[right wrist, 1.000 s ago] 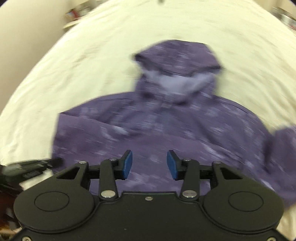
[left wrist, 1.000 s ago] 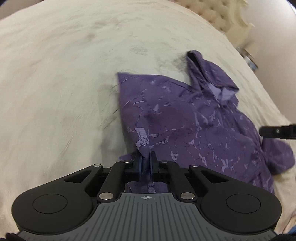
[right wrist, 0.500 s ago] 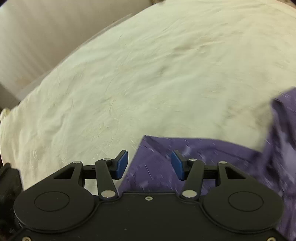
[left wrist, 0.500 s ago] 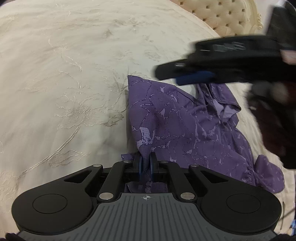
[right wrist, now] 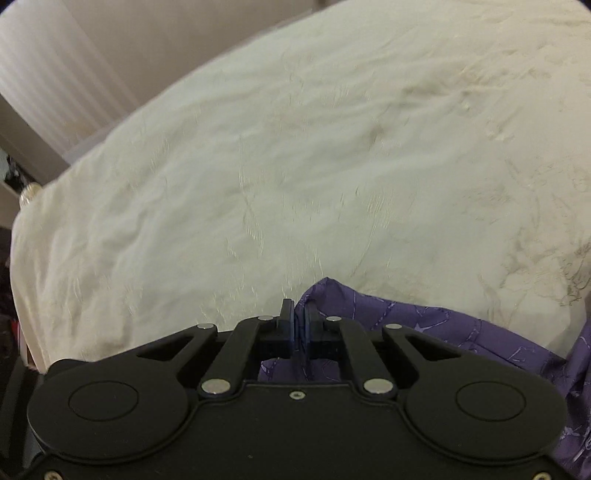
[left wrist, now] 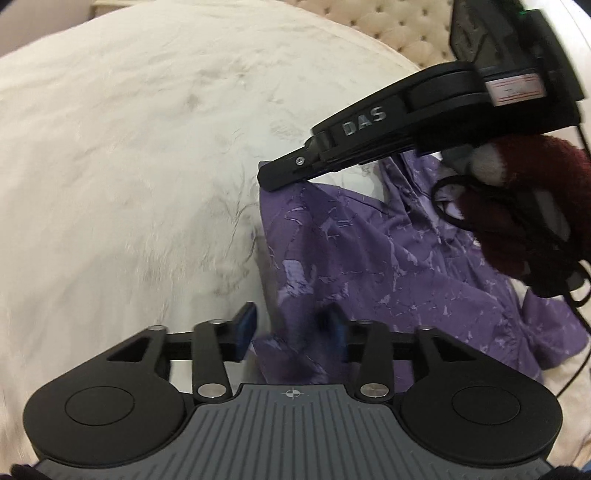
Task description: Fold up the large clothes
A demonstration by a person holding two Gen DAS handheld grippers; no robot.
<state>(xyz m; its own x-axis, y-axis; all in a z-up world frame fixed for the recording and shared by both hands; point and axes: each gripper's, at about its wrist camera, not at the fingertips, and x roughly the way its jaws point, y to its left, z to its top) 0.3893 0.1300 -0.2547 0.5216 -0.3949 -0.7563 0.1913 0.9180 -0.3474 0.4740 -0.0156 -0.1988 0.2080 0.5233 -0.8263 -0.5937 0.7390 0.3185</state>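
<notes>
Purple marbled hooded jacket (left wrist: 388, 258), thin and crumpled, spread on cream embroidered bedspread (left wrist: 129, 166). Corner fold pinched between closed right gripper (right wrist: 300, 321). Left gripper (left wrist: 291, 328) spread wide, holding nothing, straddling hem. Tufted headboard (left wrist: 413, 33) beyond.

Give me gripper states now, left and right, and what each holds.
Left gripper: open, fingers astride the purple jacket, not pinching it.
Right gripper: closed on the purple jacket's edge.
</notes>
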